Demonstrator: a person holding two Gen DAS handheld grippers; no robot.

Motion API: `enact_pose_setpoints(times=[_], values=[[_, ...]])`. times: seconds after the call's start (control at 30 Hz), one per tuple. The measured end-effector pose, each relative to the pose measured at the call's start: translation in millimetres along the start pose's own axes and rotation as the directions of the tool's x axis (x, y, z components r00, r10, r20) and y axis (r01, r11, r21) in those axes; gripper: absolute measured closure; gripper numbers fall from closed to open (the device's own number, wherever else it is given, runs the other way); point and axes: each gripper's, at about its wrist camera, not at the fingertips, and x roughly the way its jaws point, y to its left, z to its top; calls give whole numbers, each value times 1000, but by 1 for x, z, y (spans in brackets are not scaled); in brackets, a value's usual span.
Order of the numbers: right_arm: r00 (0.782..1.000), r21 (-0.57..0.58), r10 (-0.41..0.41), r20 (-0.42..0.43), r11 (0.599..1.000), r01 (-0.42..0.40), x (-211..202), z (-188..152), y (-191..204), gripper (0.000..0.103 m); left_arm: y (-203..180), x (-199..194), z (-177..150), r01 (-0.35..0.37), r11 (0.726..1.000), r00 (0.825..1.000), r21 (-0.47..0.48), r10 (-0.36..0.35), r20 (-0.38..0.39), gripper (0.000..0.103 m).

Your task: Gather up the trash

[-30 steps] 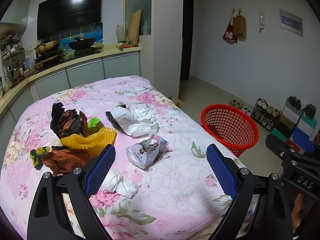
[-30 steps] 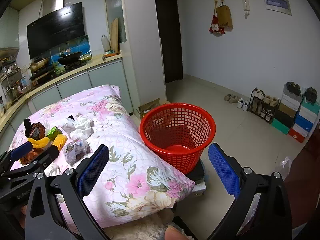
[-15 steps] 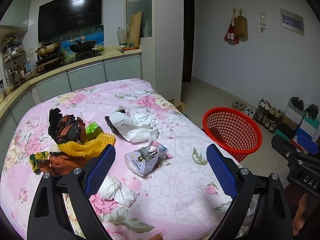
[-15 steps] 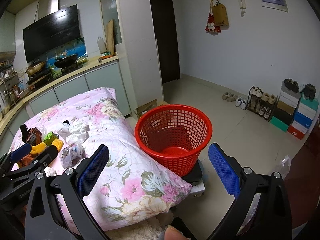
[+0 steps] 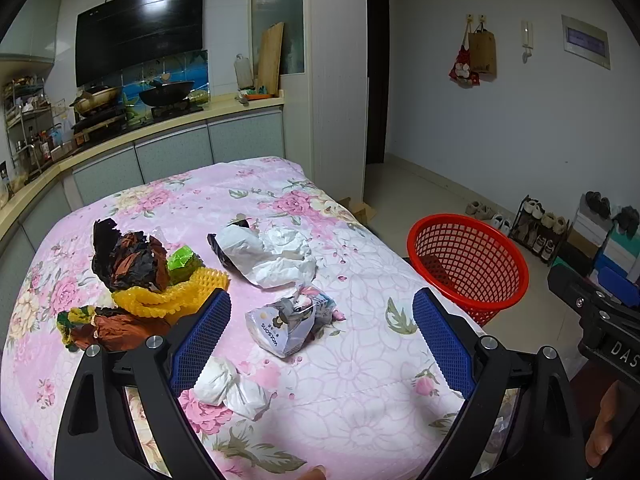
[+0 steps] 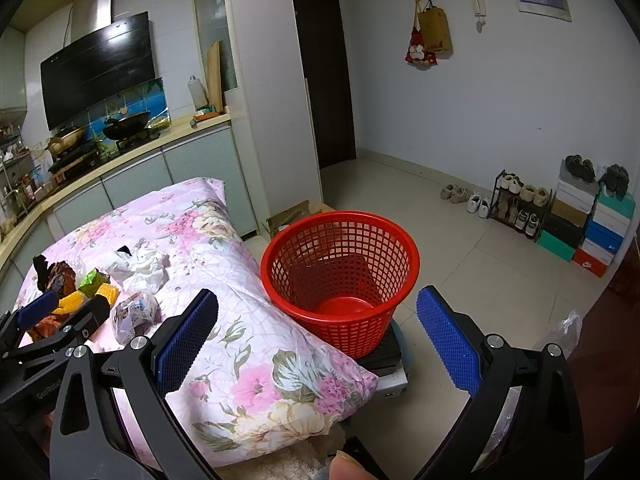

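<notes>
Trash lies on a pink floral quilt (image 5: 360, 392): a silver printed wrapper (image 5: 286, 326), crumpled white tissue (image 5: 228, 386), a large white paper wad (image 5: 272, 256), a dark brown foil wrapper (image 5: 128, 260), yellow foam netting (image 5: 168, 300) and a green scrap (image 5: 182, 258). My left gripper (image 5: 320, 338) hovers open above the quilt's near edge, with the silver wrapper between its blue pads. A red mesh basket (image 6: 340, 276) stands on the floor beside the quilt. My right gripper (image 6: 318, 338) is open and holds nothing, and the basket shows between its fingers.
A kitchen counter (image 5: 152, 136) with pans runs behind the quilt. A white pillar (image 6: 272, 120) stands past the basket (image 5: 468, 264). Shoes on a rack (image 6: 516, 204) and stacked shoeboxes (image 6: 592, 224) line the right wall. Tiled floor spreads to the right of the basket.
Both grippers have drifted back and up a little, so the trash and basket sit slightly lower and farther in view. Both stay open and nothing was picked up.
</notes>
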Motion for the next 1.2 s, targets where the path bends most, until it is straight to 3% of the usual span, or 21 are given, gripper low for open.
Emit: enact_pose_setpoints(times=[1.2], values=[[1000, -8, 4, -5, 1000, -4, 2, -5, 5, 7, 1, 2, -6, -11, 1000, 1000, 0, 11, 18, 14]])
